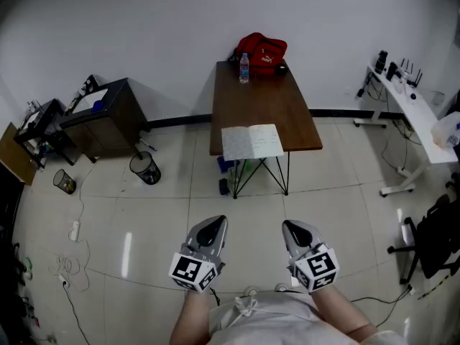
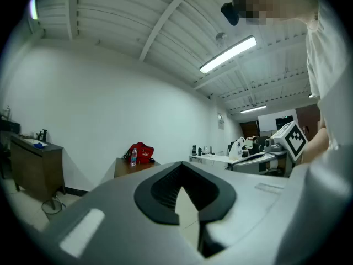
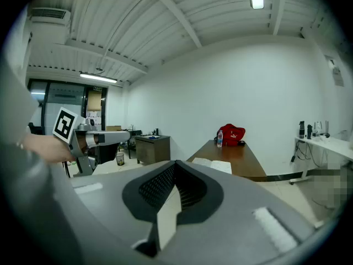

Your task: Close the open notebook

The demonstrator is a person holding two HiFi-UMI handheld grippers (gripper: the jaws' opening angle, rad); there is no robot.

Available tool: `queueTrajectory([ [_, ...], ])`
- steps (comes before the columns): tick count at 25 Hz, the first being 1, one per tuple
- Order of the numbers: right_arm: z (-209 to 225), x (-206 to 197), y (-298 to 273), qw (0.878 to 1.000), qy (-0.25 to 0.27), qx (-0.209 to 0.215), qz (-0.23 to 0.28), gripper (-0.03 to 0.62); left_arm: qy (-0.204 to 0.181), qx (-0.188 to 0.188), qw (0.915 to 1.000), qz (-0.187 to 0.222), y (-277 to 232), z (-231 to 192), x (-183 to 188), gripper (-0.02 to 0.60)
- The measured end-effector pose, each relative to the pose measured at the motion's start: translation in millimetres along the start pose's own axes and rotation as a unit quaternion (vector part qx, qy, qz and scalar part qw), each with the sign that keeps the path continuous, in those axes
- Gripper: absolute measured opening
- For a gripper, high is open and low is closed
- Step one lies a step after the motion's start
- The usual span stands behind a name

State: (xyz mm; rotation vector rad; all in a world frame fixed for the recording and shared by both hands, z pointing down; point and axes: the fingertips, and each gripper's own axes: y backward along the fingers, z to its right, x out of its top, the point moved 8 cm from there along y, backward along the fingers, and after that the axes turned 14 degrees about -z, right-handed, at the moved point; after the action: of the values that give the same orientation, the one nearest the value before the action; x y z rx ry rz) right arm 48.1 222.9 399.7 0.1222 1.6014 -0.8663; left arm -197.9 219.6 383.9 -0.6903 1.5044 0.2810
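The open notebook lies with its white pages up at the near edge of a brown table. In the right gripper view the notebook shows ahead on the table. My left gripper and right gripper are held side by side low in the head view, well short of the table and over the tiled floor. Both point toward the table. The left gripper's jaws are shut with nothing between them. So are the right gripper's.
A red bag and a water bottle stand at the table's far end. A dark cabinet and a wire bin are at the left. A white desk and an office chair are at the right. Cables lie on the floor at lower left.
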Motion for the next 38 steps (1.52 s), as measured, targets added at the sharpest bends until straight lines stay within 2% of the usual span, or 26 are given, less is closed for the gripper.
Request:
queueTrajectory([
  [6, -16, -9, -10, 1.0, -0.016, 0.003, -0.008, 0.008, -0.028, 0.014, 0.9991, -0.027, 11, -9, -16, 0.006],
  [11, -12, -9, -29, 1.0, -0.021, 0.01, -0.021, 0.006, -0.007, 0.008, 0.9993, -0.037, 0, -23, -26, 0.006],
  [15, 11, -8, -53, 0.999, -0.025, 0.016, -0.027, 0.008, 0.007, 0.012, 0.999, -0.042, -25, -38, -30, 0.006],
  [19, 42, 2, -84, 0.999, -0.027, 0.024, -0.027, 0.007, 0.018, 0.017, 0.9983, -0.053, -58, -56, -27, 0.006],
  [23, 88, 24, -123, 0.999, -0.023, 0.038, -0.028, 0.008, 0.022, 0.026, 0.9978, -0.057, -113, -82, -13, 0.006],
  [28, 158, 48, -169, 0.997, -0.016, 0.055, -0.041, 0.007, -0.006, 0.034, 0.9949, -0.095, -194, -99, 8, 0.006],
  [33, 212, 63, -212, 0.995, -0.015, 0.078, -0.053, 0.008, 0.025, 0.043, 0.9942, -0.095, -254, -120, 16, 0.006],
  [38, 241, 67, -241, 0.993, -0.022, 0.097, -0.071, 0.008, 0.049, 0.051, 0.9896, -0.125, -286, -131, 8, 0.006],
])
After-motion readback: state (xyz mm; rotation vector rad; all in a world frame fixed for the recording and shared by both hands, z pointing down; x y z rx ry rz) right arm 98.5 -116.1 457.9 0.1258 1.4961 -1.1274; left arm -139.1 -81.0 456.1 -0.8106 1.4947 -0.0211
